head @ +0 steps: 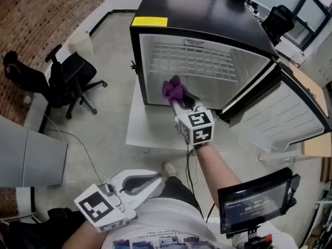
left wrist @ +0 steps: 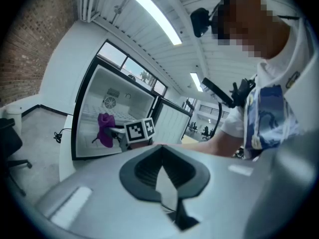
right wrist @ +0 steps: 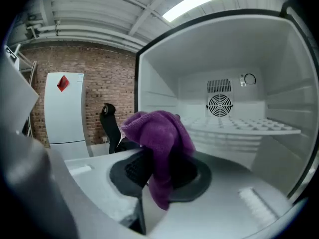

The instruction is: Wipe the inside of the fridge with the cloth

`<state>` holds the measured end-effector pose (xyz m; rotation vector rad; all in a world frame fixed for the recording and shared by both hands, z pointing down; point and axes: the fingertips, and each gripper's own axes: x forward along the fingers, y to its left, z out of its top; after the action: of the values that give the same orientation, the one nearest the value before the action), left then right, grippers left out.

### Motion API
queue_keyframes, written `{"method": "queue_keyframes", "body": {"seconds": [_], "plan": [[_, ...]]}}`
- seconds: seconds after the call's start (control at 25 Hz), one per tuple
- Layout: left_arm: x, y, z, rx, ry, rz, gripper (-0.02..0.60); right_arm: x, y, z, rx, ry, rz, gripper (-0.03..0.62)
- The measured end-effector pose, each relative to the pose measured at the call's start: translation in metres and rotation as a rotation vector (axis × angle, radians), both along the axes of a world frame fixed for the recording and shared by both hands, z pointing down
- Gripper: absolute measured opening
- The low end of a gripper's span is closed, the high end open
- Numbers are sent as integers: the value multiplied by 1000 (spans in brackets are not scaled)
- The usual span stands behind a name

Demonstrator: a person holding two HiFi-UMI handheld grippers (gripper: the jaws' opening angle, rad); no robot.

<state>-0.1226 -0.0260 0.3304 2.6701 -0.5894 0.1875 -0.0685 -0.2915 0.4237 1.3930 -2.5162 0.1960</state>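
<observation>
The black fridge (head: 207, 14) stands open on a low white platform (head: 148, 131), its white inside (head: 192, 61) facing me. My right gripper (head: 180, 100) is at the fridge's mouth, low and left of centre, shut on a purple cloth (head: 174, 88) that bunches over its fingertips. The right gripper view shows the cloth (right wrist: 160, 143) draped over the jaws, with the wire shelf (right wrist: 249, 126) and back fan (right wrist: 220, 104) beyond. My left gripper (head: 153, 182) is held low by my body, far from the fridge, shut and holding nothing; its own view shows the cloth (left wrist: 105, 128) in the distance.
The fridge door (head: 285, 113) swings out to the right. A black office chair (head: 67, 79) stands left of the fridge and a white bin (head: 83, 41) by the brick wall. A screen on a stand (head: 257, 198) sits at my lower right.
</observation>
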Motion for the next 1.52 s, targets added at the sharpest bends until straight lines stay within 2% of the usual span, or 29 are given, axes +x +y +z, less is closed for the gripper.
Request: {"method": "queue_keyframes", "body": {"seconds": [0.36,0.64,0.76,0.88,1.2,1.52], "plan": [[3,-32,5,-18,-45,-70,8,12,-76,69,-54,62,23,74],[0,-59,5,-34,-62,-168,8,-16,-135,90,-46,87,-30,74],[0,-66,0,-42,-50,-213,8,-27,-154,95,-53,75,-43,74],[-11,-71,4,-43,-71,-247,8,-35,-168,99,-65,57,-45,74],[-19,-71,9,-41,-86,-277,8,-51,-164,107,-116,-19,-84,74],[-11,-58,5,-29,-69,-224,8,-62,-114,108,-144,-48,-130,74]]}}
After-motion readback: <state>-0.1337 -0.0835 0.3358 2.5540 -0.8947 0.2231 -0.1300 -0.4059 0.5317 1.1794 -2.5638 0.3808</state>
